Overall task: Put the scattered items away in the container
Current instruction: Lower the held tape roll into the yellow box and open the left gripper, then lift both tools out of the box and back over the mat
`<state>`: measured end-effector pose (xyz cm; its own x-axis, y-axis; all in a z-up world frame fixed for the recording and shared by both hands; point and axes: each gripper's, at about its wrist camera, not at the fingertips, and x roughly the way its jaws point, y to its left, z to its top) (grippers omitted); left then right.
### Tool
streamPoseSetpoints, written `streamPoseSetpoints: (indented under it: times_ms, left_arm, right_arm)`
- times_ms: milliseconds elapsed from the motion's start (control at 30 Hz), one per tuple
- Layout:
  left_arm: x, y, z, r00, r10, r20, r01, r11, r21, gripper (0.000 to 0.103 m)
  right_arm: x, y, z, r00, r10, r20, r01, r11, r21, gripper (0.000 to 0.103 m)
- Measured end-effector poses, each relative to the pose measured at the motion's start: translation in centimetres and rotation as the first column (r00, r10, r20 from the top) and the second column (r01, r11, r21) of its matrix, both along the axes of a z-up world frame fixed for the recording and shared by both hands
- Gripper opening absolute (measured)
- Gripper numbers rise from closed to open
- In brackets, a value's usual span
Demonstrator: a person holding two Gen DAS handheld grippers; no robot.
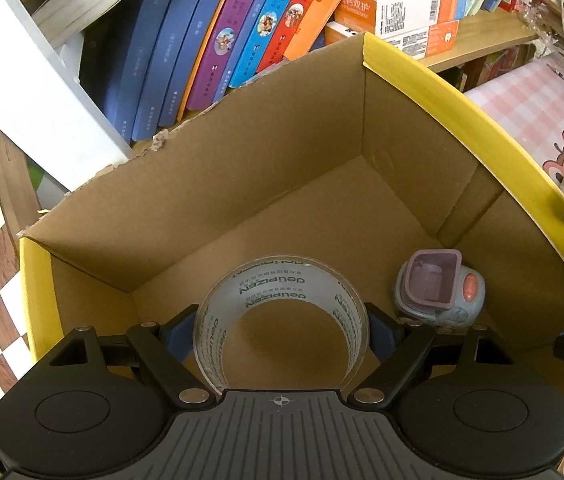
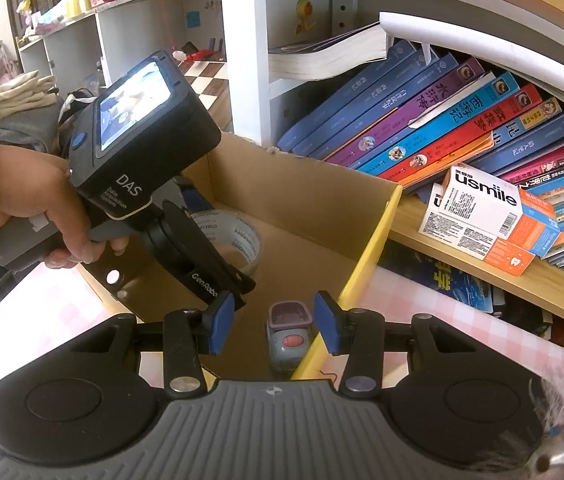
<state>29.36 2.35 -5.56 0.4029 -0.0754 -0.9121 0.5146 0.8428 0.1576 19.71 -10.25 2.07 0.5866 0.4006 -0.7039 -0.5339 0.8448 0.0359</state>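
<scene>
1. The roll of tape (image 1: 280, 320) hangs inside the cardboard box (image 1: 242, 184), low over its floor, and the left gripper (image 1: 282, 330) has it clamped, one blue pad on each side of the ring.
2. Beside it, in the box's corner, a small grey-blue toy (image 1: 440, 292) with a purple cup-like top lies on the cardboard.
3. The right gripper (image 2: 274, 322) hovers just above that toy, over the yellow edge of the box, its pads spread apart with nothing between them.
4. The person's left hand (image 2: 30, 208) grips the left tool's handle out over the box.
5. Behind the box, a shelf carries leaning books (image 2: 442, 120) and two white-and-orange cartons (image 2: 490, 216).
6. A pink checked tablecloth (image 2: 442, 312) covers the table.
</scene>
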Motion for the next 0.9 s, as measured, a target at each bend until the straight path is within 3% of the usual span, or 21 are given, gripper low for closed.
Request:
streamPoseSetpoints:
  times_ms: [367,600,900]
  left_arm:
    - [-0.3,-0.3,-0.5,1.000,-0.020,0.003,0.020,0.997,0.070,0.090]
    - [-0.4,0.0,0.2,1.000,-0.014,0.020,0.013,0.998,0.055,0.094]
    - [-2.2,0.5,3.2,0.994,-0.005,0.110,0.002,0.999,0.033,0.094]
  right_arm:
    - [-0.1,-0.1,0.1,1.000,0.002,-0.003,-0.002,1.000,-0.004,0.043]
    - [-0.3,0.0,0.5,1.000,0.001,0.005,-0.001,1.000,-0.004,0.044]
    - [-1.2,0.1,1.6,0.999,-0.009,0.034,0.009,1.000,-0.004,0.047]
